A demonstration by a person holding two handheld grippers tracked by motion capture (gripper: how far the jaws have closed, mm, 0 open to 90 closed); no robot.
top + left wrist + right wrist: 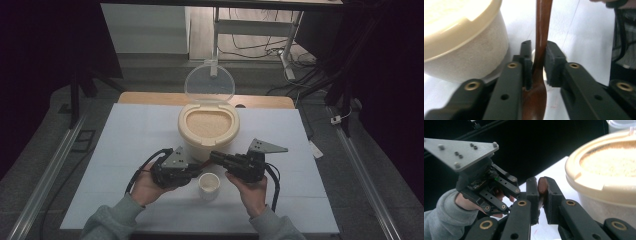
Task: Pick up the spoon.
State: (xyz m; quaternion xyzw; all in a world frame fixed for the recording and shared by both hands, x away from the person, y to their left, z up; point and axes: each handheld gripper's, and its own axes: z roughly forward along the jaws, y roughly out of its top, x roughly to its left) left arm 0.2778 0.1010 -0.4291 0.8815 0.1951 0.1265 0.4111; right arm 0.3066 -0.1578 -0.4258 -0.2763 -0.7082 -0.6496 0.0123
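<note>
The container (208, 131) has a cream, pale yellow body, and the grains inside it are a light sandy beige. Its open lid (209, 84), behind the container, is clear and colourless. In front of the container stands a small white cup (209, 185). The spoon (539, 62) is dark reddish brown with a glossy surface. Both the left gripper (192, 172) and the right gripper (216, 156) are black, with brass-coloured rivets and plain grey plates on top. The table cover (135, 145) under the container is plain pale bluish white. The person's sleeves (107, 224) are grey.
</note>
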